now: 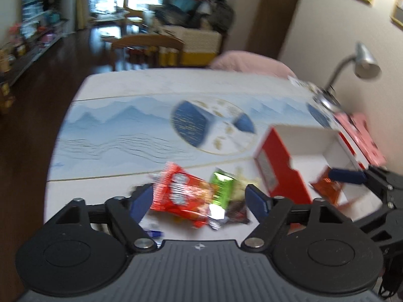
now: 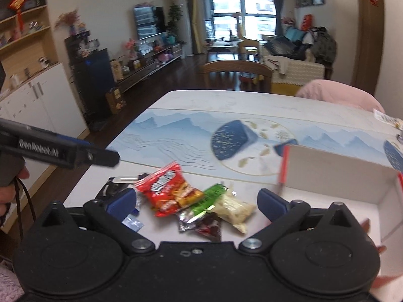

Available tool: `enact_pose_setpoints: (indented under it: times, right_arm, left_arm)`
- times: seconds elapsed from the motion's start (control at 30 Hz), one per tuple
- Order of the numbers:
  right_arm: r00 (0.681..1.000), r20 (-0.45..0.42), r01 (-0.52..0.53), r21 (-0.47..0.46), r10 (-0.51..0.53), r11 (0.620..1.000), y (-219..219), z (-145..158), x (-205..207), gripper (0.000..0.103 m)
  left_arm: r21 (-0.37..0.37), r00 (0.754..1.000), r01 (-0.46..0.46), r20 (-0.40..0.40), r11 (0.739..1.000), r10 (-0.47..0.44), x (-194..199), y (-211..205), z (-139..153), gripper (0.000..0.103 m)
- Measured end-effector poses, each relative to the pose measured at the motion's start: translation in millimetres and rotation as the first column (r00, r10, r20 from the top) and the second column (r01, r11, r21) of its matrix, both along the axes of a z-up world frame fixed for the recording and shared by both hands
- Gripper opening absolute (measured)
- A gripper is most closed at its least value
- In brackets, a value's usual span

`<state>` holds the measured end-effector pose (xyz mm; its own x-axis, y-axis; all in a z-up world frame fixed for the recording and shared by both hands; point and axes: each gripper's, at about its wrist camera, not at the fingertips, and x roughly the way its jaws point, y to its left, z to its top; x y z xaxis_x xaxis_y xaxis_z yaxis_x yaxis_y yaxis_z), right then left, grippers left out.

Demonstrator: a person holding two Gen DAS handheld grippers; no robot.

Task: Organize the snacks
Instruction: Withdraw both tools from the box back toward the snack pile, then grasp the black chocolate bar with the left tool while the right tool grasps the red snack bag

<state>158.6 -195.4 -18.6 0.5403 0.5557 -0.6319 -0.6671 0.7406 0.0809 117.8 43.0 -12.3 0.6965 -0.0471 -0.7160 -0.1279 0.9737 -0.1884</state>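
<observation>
Showing only in left view: orange packet (image 1: 327,188) inside red box (image 1: 282,166)
Left gripper (image 1: 199,196): wide open, empty, over snack pile (image 1: 191,193)
Right gripper (image 2: 196,201): wide open, empty

Table (image 2: 176,115) with snack packets (image 2: 168,192) beside open box (image 2: 335,173)

"GenRobot.AI" on left tool (image 2: 58,151)
</observation>
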Motion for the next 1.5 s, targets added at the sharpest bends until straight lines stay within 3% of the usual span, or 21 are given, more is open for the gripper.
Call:
enact_pose_setpoints:
  times: [0.47,0.73,1.1,1.5]
  right_arm:
    - [0.973,0.004,-0.227,-0.169,0.231,0.959,88,-45,14,0.103]
    - [0.963,-0.036,-0.268,-0.254,0.268,0.929,121,-75,41,0.103]
    - [0.948,-0.104,-0.319,-0.329,0.302,0.889,146,-106,65,0.100]
    - [0.937,-0.160,-0.347,-0.342,0.310,0.873,154,-119,71,0.084]
  left_arm:
    - [-0.003,0.971,-0.215,-0.107,0.977,0.214,-9,78,-49,0.082]
    - [-0.036,0.937,-0.293,-0.208,0.955,0.279,2,108,-92,0.082]
    - [-0.098,0.902,-0.346,-0.309,0.933,0.302,25,126,-132,0.082]
    - [-0.128,0.887,-0.352,-0.362,0.927,0.287,40,130,-152,0.080]
